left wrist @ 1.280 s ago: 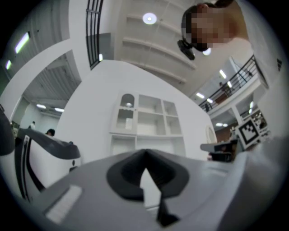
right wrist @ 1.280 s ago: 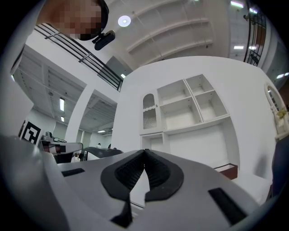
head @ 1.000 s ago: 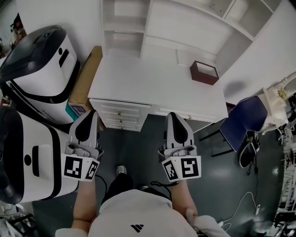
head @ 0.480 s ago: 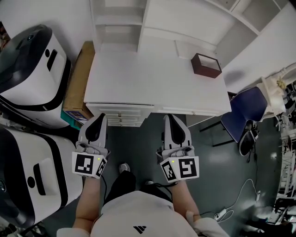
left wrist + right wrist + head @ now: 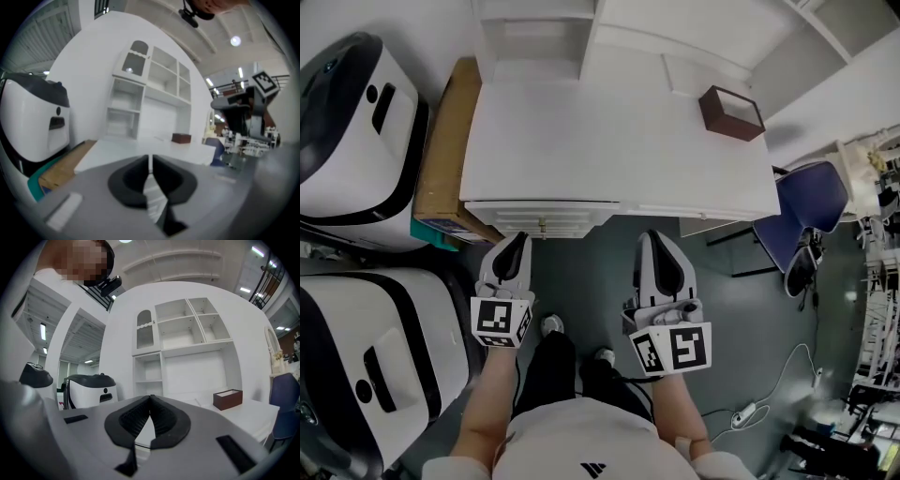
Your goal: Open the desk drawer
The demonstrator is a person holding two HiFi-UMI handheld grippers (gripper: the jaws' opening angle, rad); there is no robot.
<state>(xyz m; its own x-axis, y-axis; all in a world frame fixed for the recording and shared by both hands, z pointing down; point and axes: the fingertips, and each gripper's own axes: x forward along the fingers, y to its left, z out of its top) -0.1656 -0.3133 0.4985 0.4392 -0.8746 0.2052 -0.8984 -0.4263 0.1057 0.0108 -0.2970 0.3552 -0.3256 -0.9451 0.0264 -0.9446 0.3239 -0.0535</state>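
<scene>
The white desk [image 5: 609, 141] fills the top of the head view. Its stack of drawers [image 5: 546, 223] shows as a thin strip under the front edge at the left. My left gripper [image 5: 518, 236] sits just before that strip, a little left of a small knob, not touching it. Its jaws are just starting to open: in the left gripper view a hairline slit shows at the left gripper [image 5: 151, 159] tips, with nothing in it. My right gripper [image 5: 653, 234] hangs before the open knee space; in the right gripper view the right gripper [image 5: 150, 398] is shut and empty.
A brown open box [image 5: 731, 112] stands at the desk's back right. White shelves [image 5: 534, 37] rise behind the desk. A cardboard box [image 5: 441, 159] and two large white machines [image 5: 347, 122] crowd the left. A blue chair [image 5: 811, 202] stands at the right.
Both grippers have sunk and come closer to the desk front, the left one more. The drawer fronts now show only as a thin strip under the desk edge.
</scene>
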